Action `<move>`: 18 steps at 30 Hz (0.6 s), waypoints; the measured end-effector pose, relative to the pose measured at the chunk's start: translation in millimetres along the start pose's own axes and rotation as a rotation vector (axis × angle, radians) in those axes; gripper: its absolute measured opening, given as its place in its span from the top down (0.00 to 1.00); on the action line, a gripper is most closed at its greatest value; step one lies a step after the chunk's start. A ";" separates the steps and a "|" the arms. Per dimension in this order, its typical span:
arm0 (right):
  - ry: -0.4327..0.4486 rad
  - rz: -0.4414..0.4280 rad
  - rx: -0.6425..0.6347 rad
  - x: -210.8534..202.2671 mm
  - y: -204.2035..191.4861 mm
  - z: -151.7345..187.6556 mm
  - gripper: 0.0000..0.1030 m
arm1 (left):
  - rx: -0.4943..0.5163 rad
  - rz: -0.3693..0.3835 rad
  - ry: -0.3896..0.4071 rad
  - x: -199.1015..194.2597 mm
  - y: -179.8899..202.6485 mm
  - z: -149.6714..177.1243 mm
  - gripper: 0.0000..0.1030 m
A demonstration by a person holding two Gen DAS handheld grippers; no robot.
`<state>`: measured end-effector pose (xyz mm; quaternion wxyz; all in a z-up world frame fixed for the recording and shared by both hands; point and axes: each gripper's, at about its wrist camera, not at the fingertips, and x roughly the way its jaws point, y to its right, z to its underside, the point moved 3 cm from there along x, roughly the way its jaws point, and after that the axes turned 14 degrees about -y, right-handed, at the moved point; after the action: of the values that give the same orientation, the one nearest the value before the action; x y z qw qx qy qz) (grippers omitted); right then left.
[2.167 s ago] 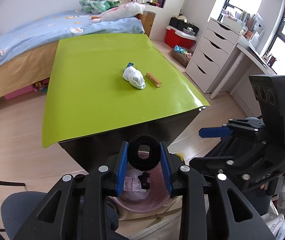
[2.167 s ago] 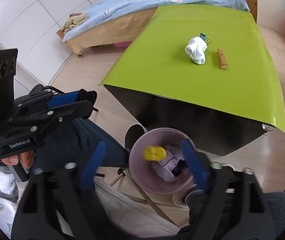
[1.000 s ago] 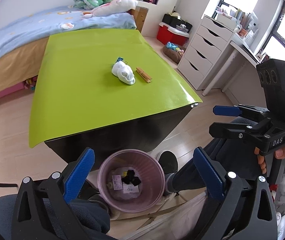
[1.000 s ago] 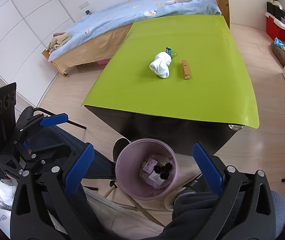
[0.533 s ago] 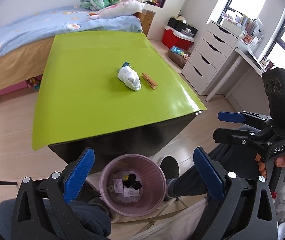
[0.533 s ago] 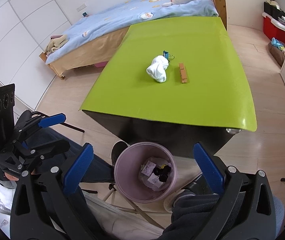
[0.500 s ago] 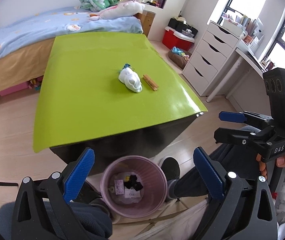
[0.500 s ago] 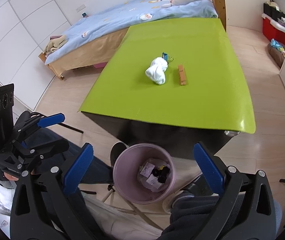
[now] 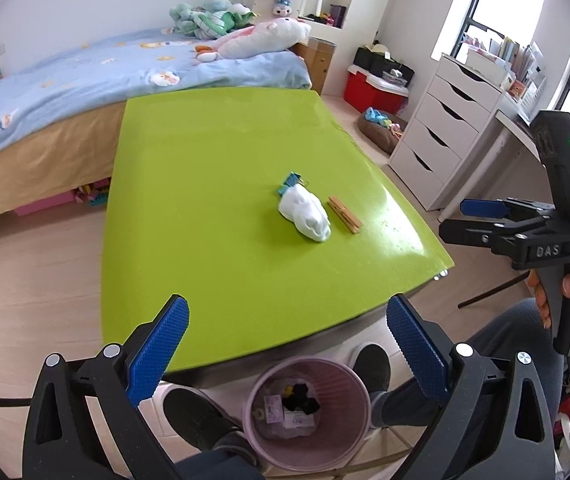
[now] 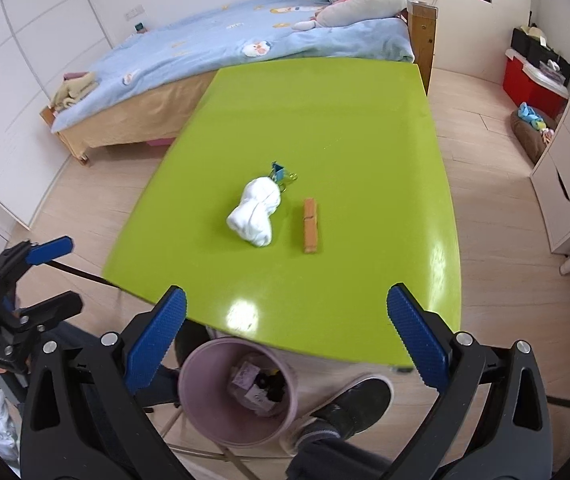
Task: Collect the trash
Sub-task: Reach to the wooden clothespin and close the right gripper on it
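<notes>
On the lime-green table lie a crumpled white wad, a wooden clothespin to its right, and a blue binder clip just behind it. A pink waste bin with scraps inside stands on the floor below the table's near edge. My left gripper hangs open over that edge with nothing between its fingers. My right gripper is open and empty too, also above the near edge.
A bed with a blue cover stands beyond the table. White drawers and a red box are at the right. The person's shoes rest beside the bin.
The left gripper let a black ring drop into the bin and opened; the right gripper's yellow piece went in too. Both grippers have since risen and tilted up toward the tabletop.
</notes>
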<state>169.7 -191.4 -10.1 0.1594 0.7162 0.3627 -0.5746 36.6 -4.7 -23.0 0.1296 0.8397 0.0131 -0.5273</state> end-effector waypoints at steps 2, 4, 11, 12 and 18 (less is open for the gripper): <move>-0.030 0.020 0.000 9.7 4.0 -17.9 0.04 | -0.018 -0.004 -0.003 2.9 -6.4 -3.5 0.07; -0.069 0.020 0.010 21.1 9.4 -35.3 0.04 | -0.050 0.009 -0.010 6.2 -13.5 -3.3 0.07; -0.199 0.079 0.015 66.2 16.1 -79.5 0.04 | -0.077 0.023 -0.001 5.6 -18.0 0.0 0.07; -0.217 0.086 0.014 73.3 16.7 -82.9 0.04 | -0.084 0.025 0.000 5.4 -19.6 -0.3 0.07; -0.296 0.098 0.008 108.8 19.0 -93.9 0.28 | -0.109 0.041 0.000 5.6 -24.8 -1.0 0.07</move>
<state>257.9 -107.3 -88.7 0.2363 0.6410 0.2976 -0.6668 36.0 18.8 -32.6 0.1859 0.8315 0.0248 -0.5229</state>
